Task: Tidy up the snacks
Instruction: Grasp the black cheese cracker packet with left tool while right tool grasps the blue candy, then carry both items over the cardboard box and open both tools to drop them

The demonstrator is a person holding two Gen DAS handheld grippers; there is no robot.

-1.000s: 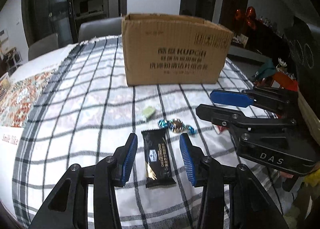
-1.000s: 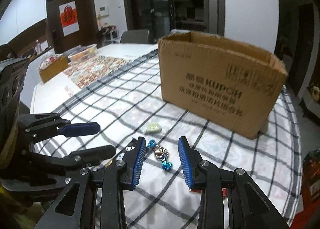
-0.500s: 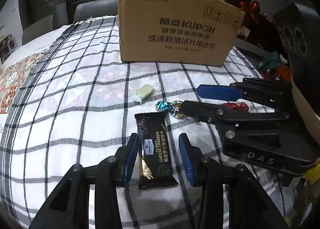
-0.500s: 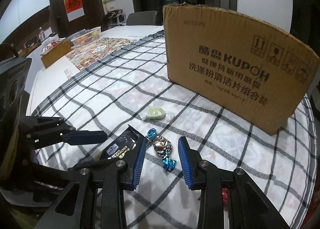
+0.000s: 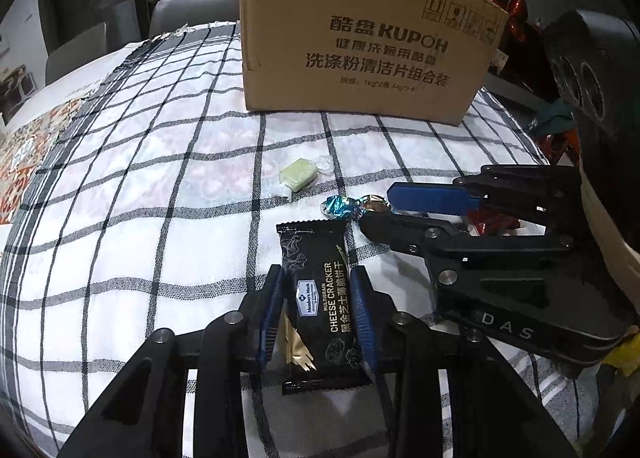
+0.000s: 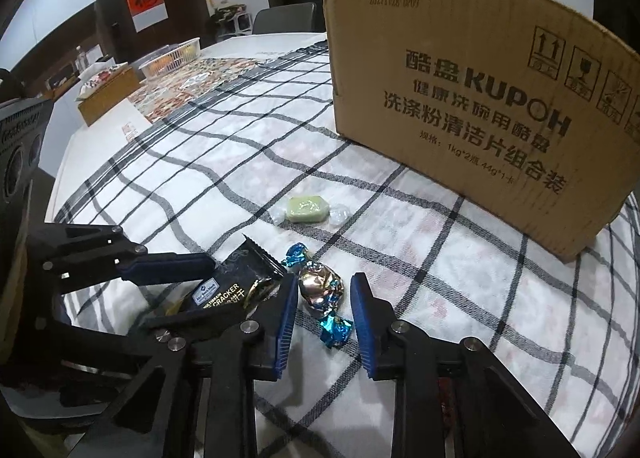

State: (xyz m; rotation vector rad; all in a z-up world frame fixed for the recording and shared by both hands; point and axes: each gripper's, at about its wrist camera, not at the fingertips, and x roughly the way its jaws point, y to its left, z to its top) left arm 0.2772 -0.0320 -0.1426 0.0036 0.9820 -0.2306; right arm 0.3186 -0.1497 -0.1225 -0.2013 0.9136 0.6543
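A black cheese cracker packet (image 5: 316,286) lies on the checked tablecloth (image 5: 160,258). My left gripper (image 5: 318,298) straddles it and its jaws are closing, both blue pads touching the packet's long sides. Just right of it, a foil candy with blue twisted ends (image 6: 322,286) lies between the pads of my right gripper (image 6: 324,298). Those jaws are closing too, with a thin gap still showing at the right pad. In the right wrist view the left gripper (image 6: 240,278) holds the packet (image 6: 224,290) at the lower left. The left wrist view shows the right gripper (image 5: 376,208) at the candy (image 5: 348,206).
A green wrapped candy (image 5: 298,176) lies loose beyond both grippers. The brown cardboard box (image 5: 368,50) stands behind it. A red wrapper (image 5: 496,224) shows under the right gripper's fingers. A basket (image 6: 172,58) and a low brown box (image 6: 108,94) sit far left.
Both grippers have sunk toward the cloth and narrowed. The left pads have come in against the cracker packet, and the right pads have drawn in around the foil candy.
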